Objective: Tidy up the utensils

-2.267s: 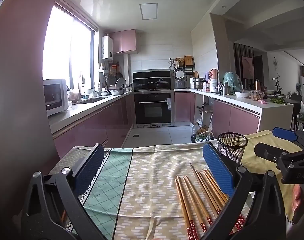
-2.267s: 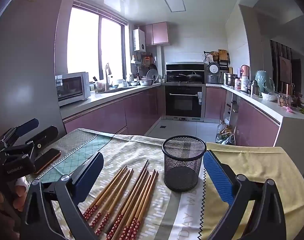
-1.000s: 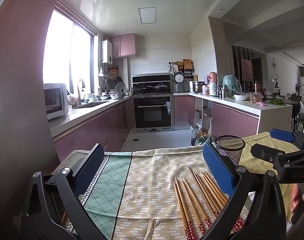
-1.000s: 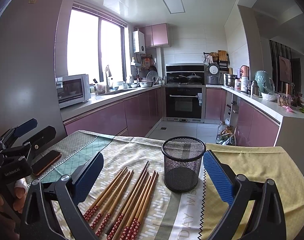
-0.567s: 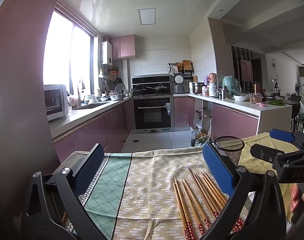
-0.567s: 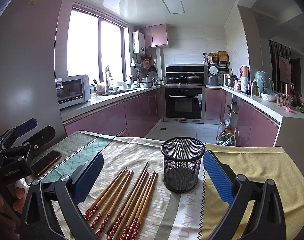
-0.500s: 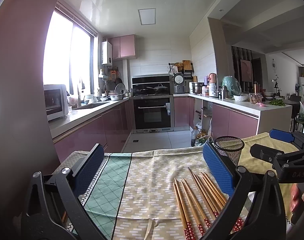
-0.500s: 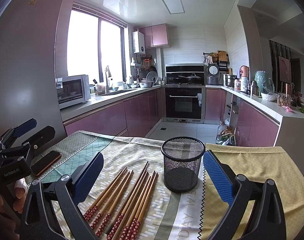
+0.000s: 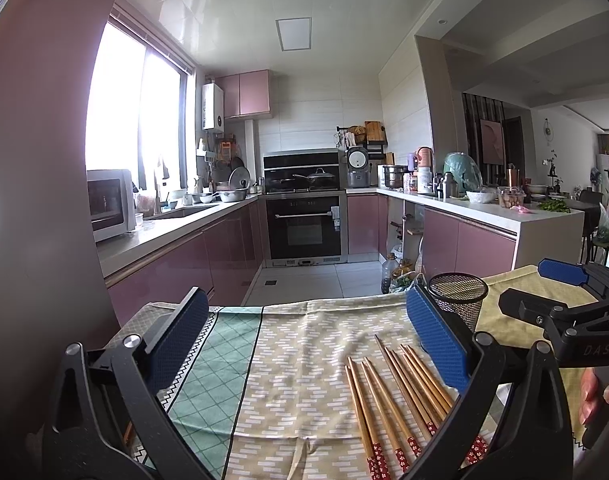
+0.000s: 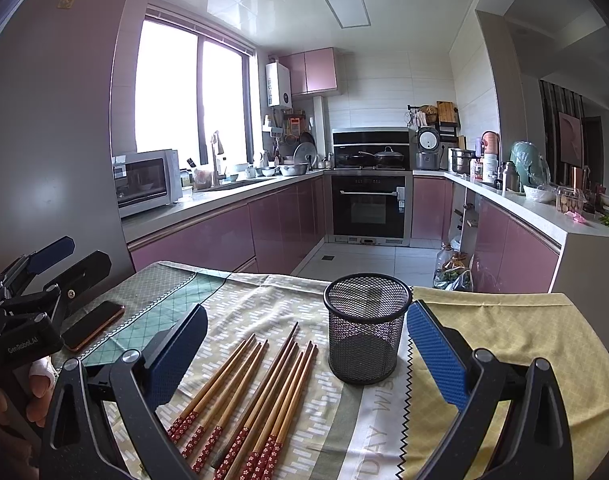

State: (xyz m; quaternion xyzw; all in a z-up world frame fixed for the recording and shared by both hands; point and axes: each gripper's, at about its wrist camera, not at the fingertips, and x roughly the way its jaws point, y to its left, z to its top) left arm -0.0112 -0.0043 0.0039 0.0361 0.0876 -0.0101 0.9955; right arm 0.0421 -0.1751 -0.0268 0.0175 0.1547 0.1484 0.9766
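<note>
Several wooden chopsticks (image 10: 260, 384) with red flowered ends lie side by side on the cloth-covered table; in the left wrist view the chopsticks (image 9: 396, 396) lie low and right. A black mesh cup (image 10: 366, 334) stands upright just right of them, and the mesh cup (image 9: 458, 300) shows partly behind a pad. My right gripper (image 10: 306, 354) hovers open above the chopsticks and the cup, holding nothing. My left gripper (image 9: 306, 338) hangs open over the cloth to the left of the chopsticks. Each gripper appears in the other's view: right gripper (image 9: 562, 292), left gripper (image 10: 52, 264).
A dark phone (image 10: 94, 326) lies on the green part of the tablecloth (image 9: 224, 356) at the left. A yellow cloth (image 10: 516, 332) covers the table's right side. Beyond the far table edge are the kitchen floor, pink cabinets and an oven (image 10: 368, 208).
Both views have tilted very slightly, so the cup and chopsticks sit a little lower in frame. Neither gripper has opened, shut or taken hold of anything.
</note>
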